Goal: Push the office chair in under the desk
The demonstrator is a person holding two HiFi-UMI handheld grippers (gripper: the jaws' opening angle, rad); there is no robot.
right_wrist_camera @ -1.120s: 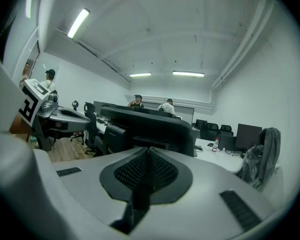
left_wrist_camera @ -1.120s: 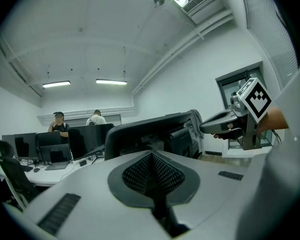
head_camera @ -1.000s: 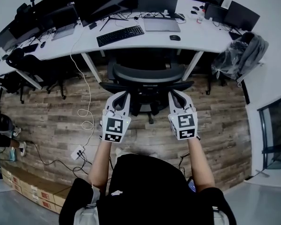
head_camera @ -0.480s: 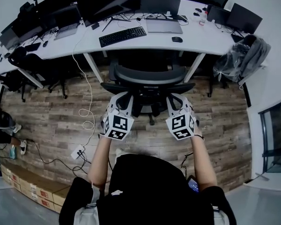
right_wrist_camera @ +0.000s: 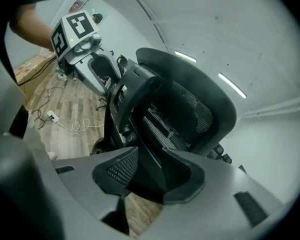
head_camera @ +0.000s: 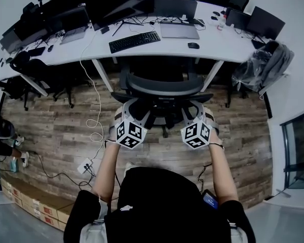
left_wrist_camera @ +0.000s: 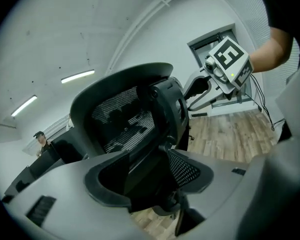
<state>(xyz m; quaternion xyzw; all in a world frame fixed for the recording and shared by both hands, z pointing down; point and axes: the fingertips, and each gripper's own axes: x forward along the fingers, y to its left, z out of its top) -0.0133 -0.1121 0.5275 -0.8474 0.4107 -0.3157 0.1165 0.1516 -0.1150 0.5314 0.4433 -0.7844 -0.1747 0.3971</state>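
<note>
A black mesh-backed office chair (head_camera: 164,87) stands with its seat partly under the long white desk (head_camera: 157,47), its back toward me. My left gripper (head_camera: 133,110) and right gripper (head_camera: 192,110) sit side by side just behind the backrest, near its lower corners. Both sets of jaws have just been opening. In the left gripper view the jaws (left_wrist_camera: 150,184) stand apart, and the chair's back frame (left_wrist_camera: 125,119) shows in the gap. The right gripper view shows the same: jaws (right_wrist_camera: 150,181) apart, the backrest (right_wrist_camera: 185,114) beyond them. Neither gripper grips anything.
On the desk are a keyboard (head_camera: 134,40), a laptop (head_camera: 178,31), a mouse (head_camera: 193,45) and monitors (head_camera: 119,1). Other chairs (head_camera: 30,75) stand to the left. A white cable (head_camera: 93,120) trails over the wooden floor, and a bagged bundle (head_camera: 261,65) leans at the right.
Both grippers have sunk lower behind the backrest and rolled, so their marker cubes now tilt. Their jaws went from shut to apart. The chair has barely shifted.
</note>
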